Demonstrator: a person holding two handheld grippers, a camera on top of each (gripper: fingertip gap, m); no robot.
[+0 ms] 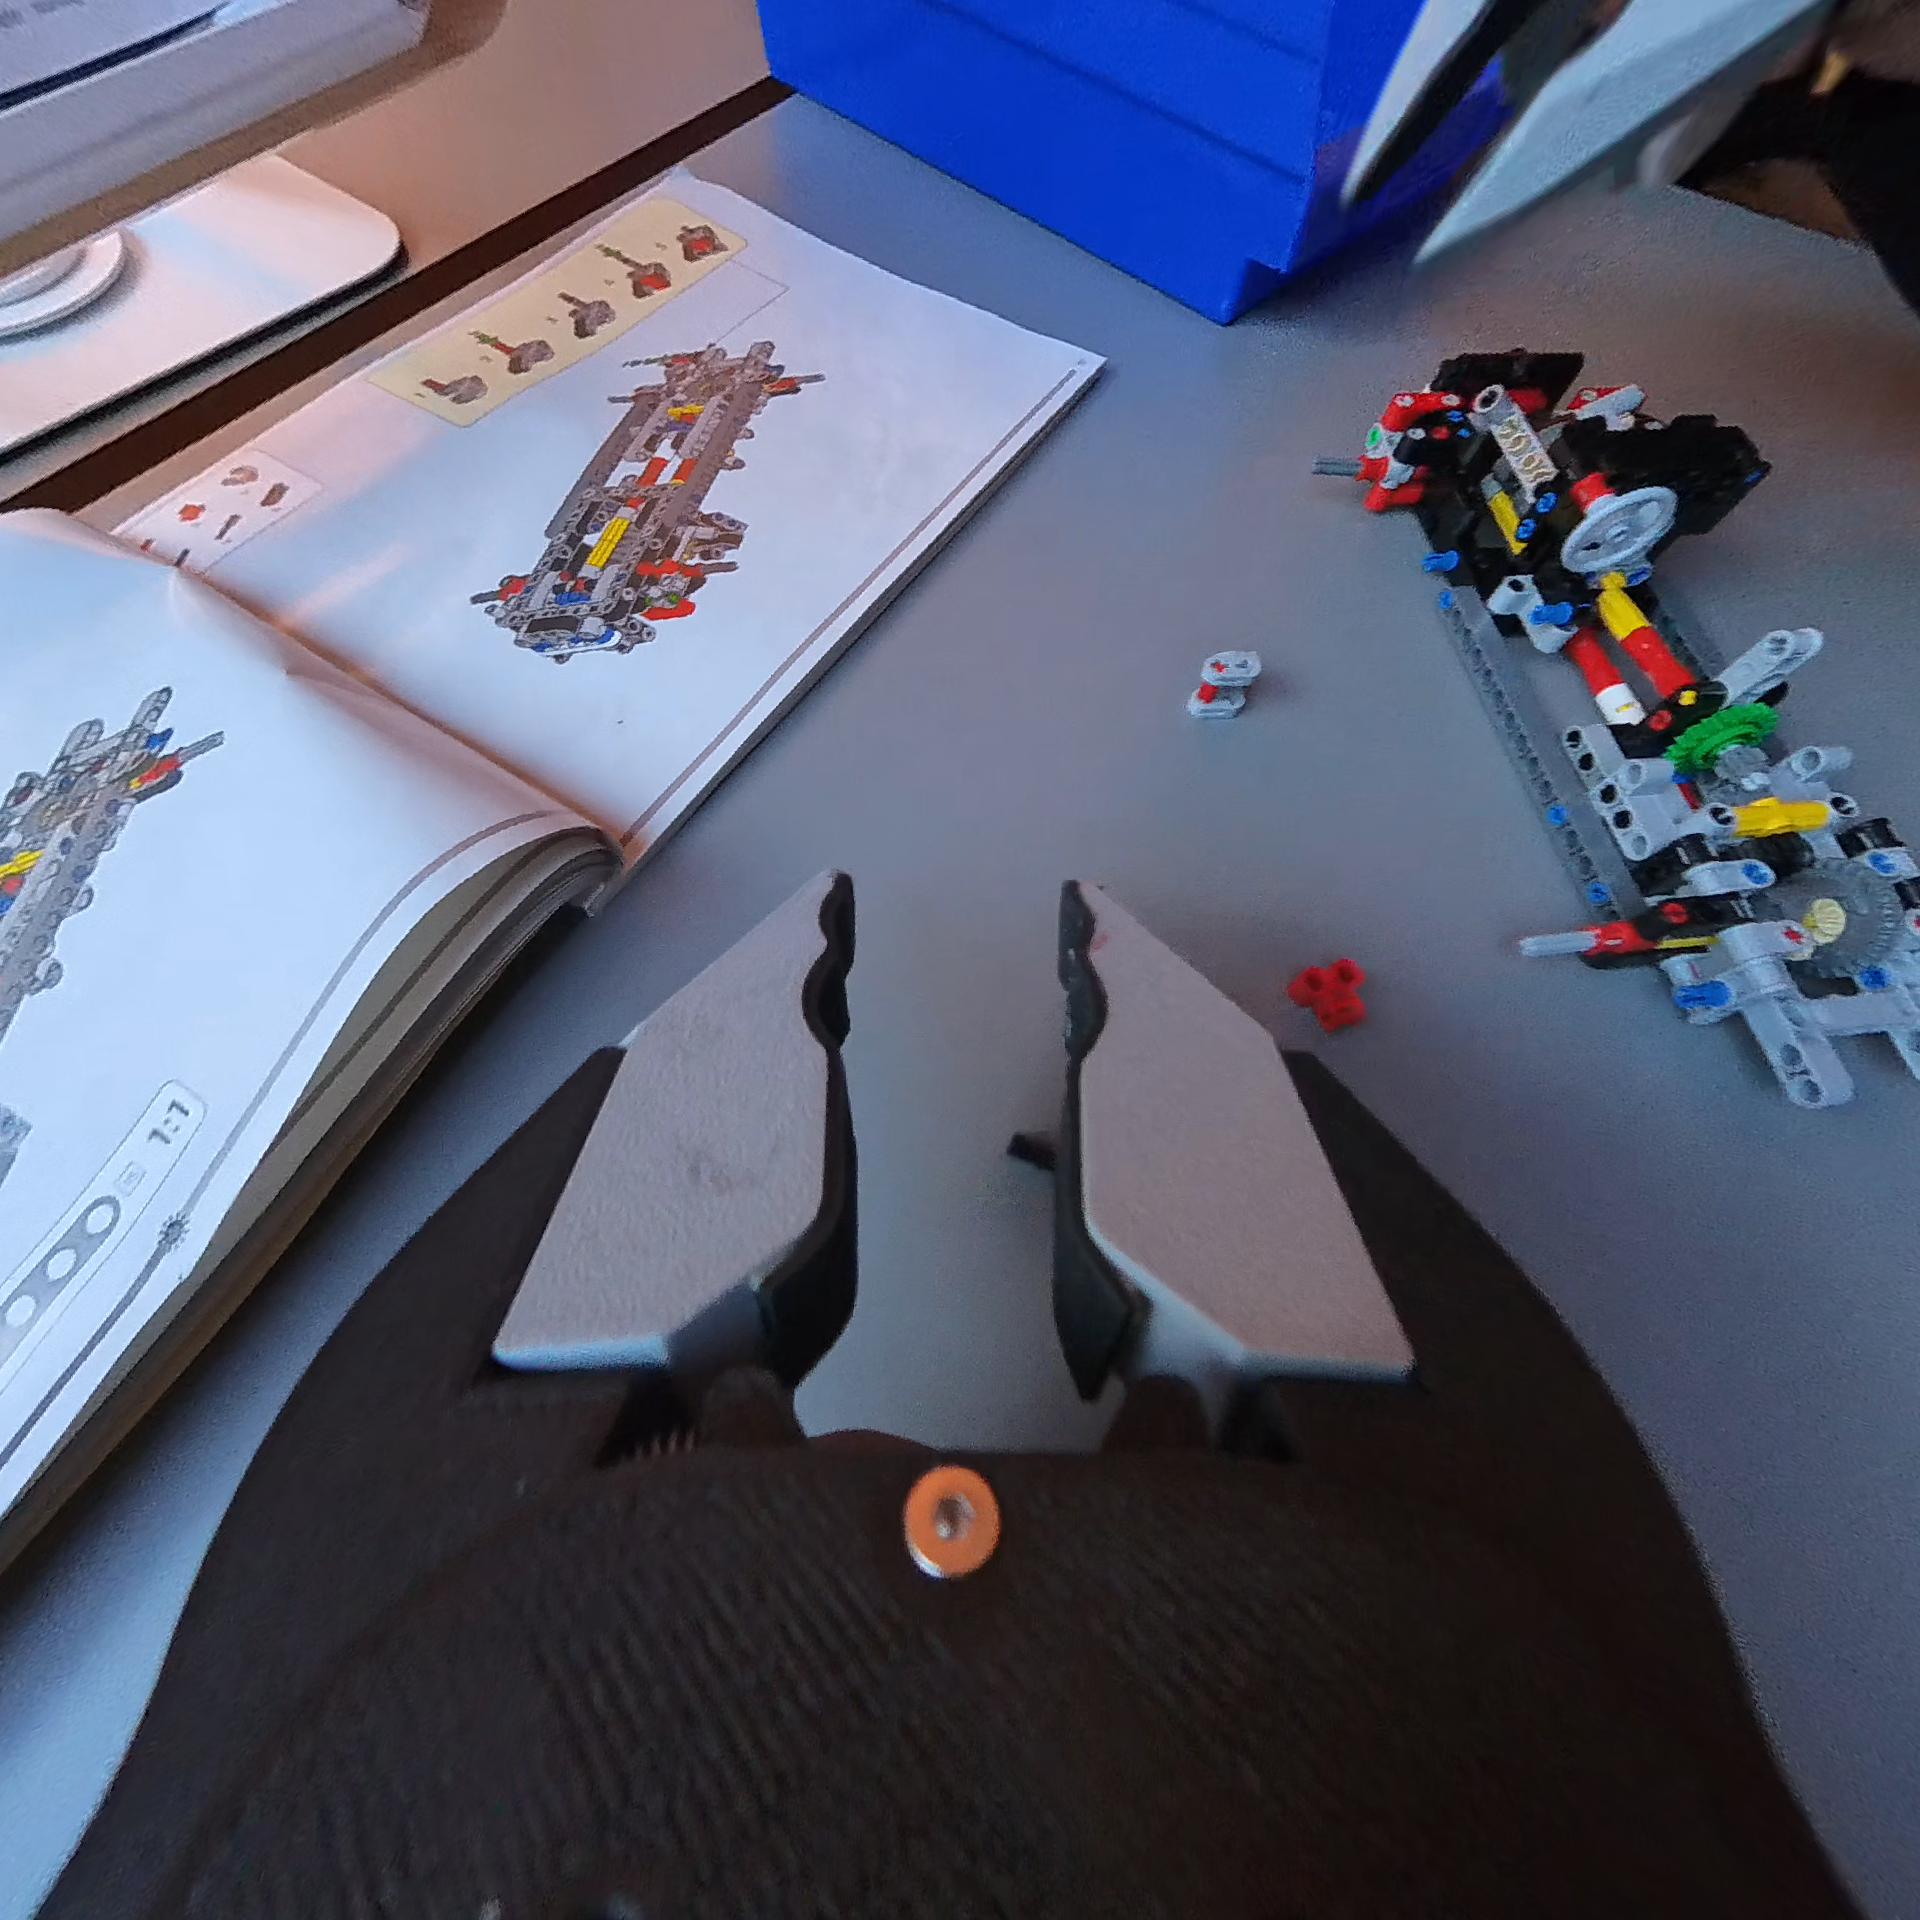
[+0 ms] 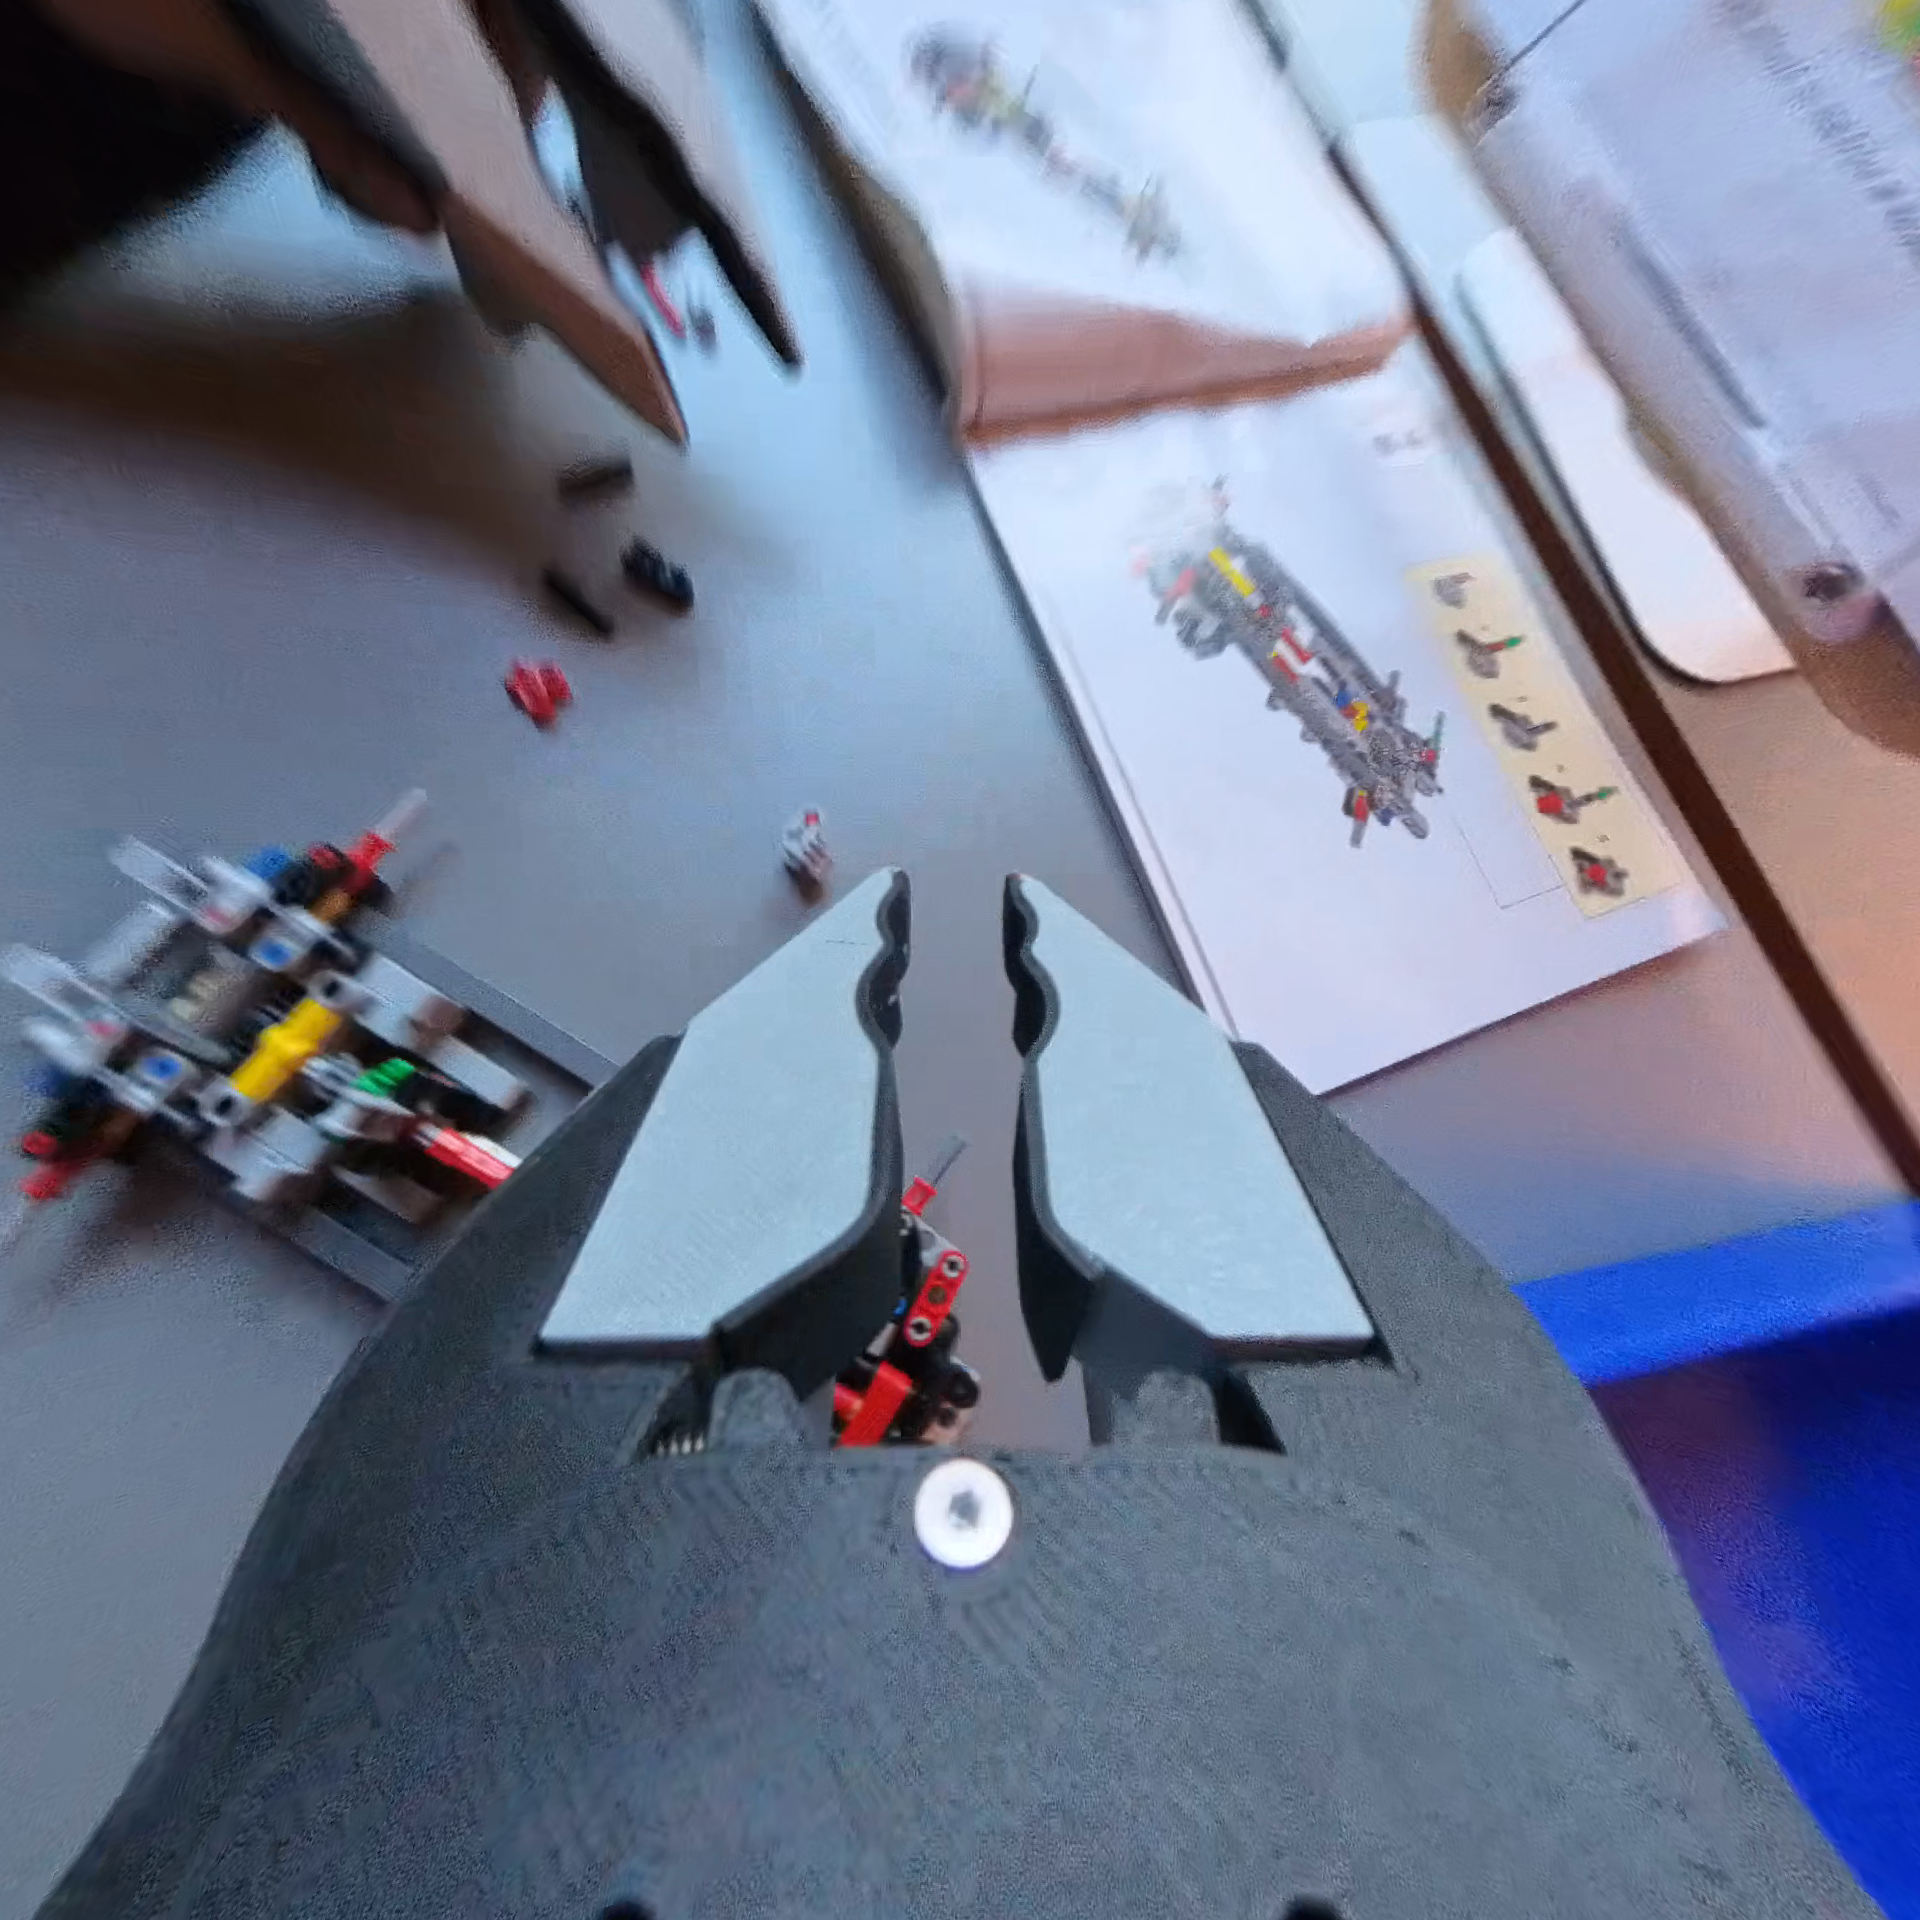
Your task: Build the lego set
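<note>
Left hand-held gripper spread, empty, above desk; right hand-held gripper slightly parted, empty, near brick chassis.

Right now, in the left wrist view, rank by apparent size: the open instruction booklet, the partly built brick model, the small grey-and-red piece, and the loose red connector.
1. Open instruction booklet
2. Partly built brick model
3. and 4. Small grey-and-red piece and loose red connector: they look alike in size, and the connector lies nearer the camera, so no ranking.

Half-built brick chassis in grey, black, red and yellow lying flat on the grey table, small grey-and-red piece and red connector loose beside it
</note>
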